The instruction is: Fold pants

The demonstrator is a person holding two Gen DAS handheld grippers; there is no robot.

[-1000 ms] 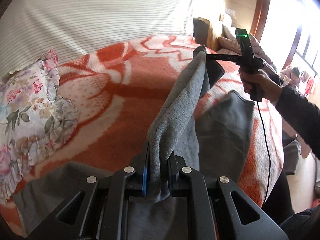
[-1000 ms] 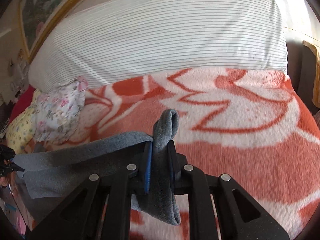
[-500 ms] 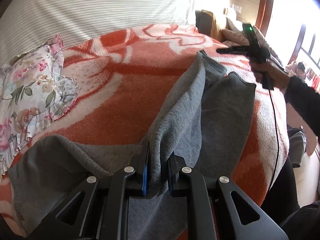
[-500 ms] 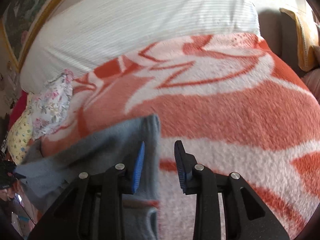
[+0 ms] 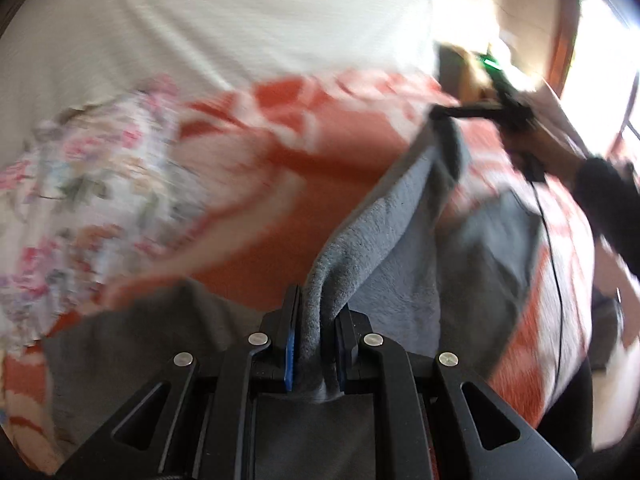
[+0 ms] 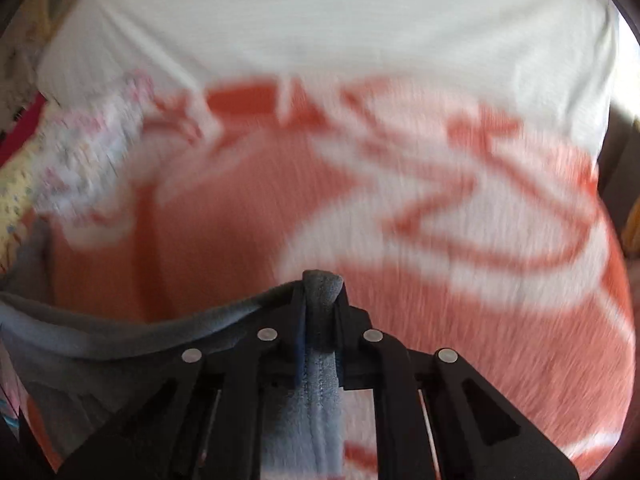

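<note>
Between the blue-lined fingers of the left gripper [image 5: 314, 340], in the left wrist view, a thick fold of the grey pants [image 5: 380, 240] is pinched tight, the jaws closed on the cloth. From there the fabric rises in a taut ridge toward the right gripper [image 5: 440, 114], which holds its far end aloft in the person's hand [image 5: 532, 148], a black cable [image 5: 556, 280] trailing below. More grey cloth lies on the orange-and-white blanket [image 5: 312, 160] on either side of the ridge. A floral pillow [image 5: 92, 184] sits to the left, a white striped sheet [image 5: 224, 24] behind; all is blurred. From the right wrist view, the right gripper [image 6: 320, 320] is clamped on a bunched hem of the pants [image 6: 322, 392], which droops leftward. Blanket [image 6: 480, 300], sheet [image 6: 320, 12] and pillow [image 6: 88, 156] smear behind.
</note>
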